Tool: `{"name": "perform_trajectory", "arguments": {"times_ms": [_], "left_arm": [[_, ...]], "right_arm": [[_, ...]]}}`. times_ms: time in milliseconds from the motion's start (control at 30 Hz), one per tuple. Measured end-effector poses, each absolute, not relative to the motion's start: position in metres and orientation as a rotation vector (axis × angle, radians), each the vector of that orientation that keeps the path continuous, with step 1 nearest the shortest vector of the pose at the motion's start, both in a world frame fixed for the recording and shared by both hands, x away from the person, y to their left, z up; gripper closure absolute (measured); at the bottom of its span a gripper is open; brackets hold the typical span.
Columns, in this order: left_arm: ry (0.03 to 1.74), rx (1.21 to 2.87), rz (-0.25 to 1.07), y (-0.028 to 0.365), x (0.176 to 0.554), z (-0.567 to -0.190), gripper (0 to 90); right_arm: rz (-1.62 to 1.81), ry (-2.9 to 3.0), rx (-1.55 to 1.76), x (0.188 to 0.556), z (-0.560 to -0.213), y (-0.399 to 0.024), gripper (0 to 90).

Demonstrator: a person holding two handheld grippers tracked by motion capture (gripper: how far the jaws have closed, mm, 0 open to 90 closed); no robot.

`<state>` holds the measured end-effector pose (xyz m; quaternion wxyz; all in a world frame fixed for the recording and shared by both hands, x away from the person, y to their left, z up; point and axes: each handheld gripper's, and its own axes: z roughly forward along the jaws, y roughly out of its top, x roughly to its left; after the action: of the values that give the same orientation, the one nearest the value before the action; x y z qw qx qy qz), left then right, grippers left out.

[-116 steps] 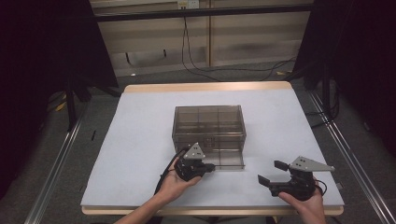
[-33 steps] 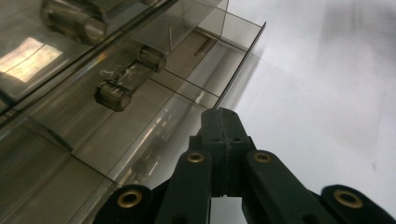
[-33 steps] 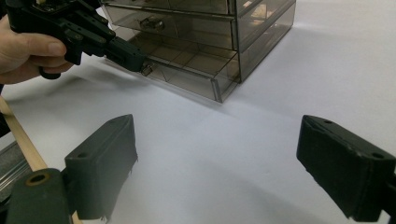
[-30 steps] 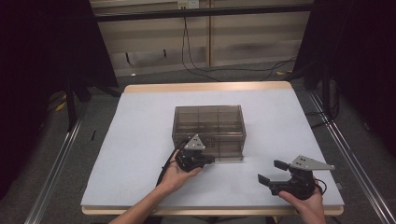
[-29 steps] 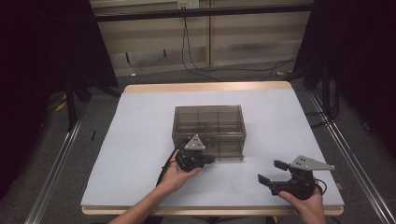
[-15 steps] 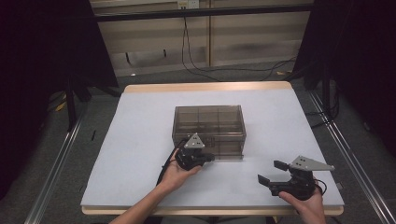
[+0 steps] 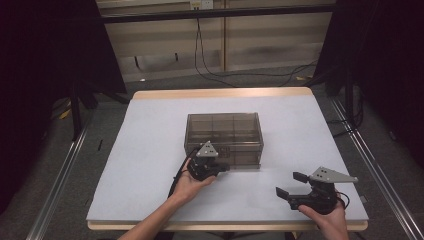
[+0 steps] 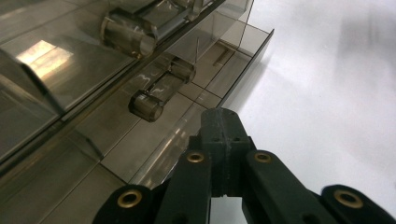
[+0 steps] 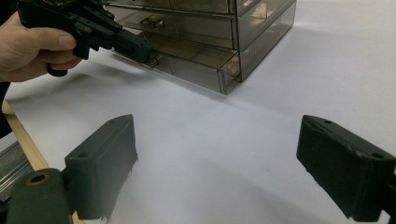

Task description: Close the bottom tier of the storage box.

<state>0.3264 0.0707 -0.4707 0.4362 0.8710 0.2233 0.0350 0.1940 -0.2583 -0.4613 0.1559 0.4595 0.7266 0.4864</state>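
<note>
Drawers sit in the smoky plastic cabinet (image 7: 224,136) at mid-table, and the bottom drawer (image 9: 196,58) stands partly out; I have the left gripper (image 7: 223,168) with jaws closed at its front, apparently at the handle (image 8: 161,88), to work it. My right gripper (image 7: 292,185) waits near the table's front edge, jaws wide and empty, well clear

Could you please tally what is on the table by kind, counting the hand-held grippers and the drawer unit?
Smoky clear drawer cabinet: 1
Black hand-held grippers: 2, namely the left hand-held gripper shut at the cabinet's pulled-out bottom drawer, and the right hand-held gripper open above the white table
Total: 3
</note>
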Motion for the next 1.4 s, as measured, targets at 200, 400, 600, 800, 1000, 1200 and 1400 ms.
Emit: {"name": "perform_trajectory", "arguments": {"times_ms": [200,400,600,800,1000,1200,1400], "left_arm": [[0.539,2.164,0.067,0.071,0.322,-0.469,90.0],[0.519,2.185,0.042,0.070,0.320,-0.472,90.0],[0.542,2.196,0.042,0.072,0.324,-0.475,90.0],[0.559,2.181,0.060,0.072,0.326,-0.477,90.0],[0.577,2.187,0.060,0.072,0.329,-0.477,90.0],[0.591,2.197,0.094,0.071,0.329,-0.478,90.0],[0.619,2.181,0.104,0.075,0.334,-0.480,90.0]], "right_arm": [[1.396,2.078,1.317,0.194,-0.461,-0.259,11.7],[1.399,2.078,1.320,0.193,-0.461,-0.259,11.7],[1.401,2.077,1.321,0.193,-0.461,-0.259,11.7],[1.406,2.080,1.319,0.193,-0.461,-0.259,11.6],[1.398,2.082,1.318,0.193,-0.461,-0.258,11.6],[1.398,2.082,1.318,0.193,-0.461,-0.259,11.5],[1.401,2.083,1.315,0.193,-0.461,-0.259,11.5]]}}
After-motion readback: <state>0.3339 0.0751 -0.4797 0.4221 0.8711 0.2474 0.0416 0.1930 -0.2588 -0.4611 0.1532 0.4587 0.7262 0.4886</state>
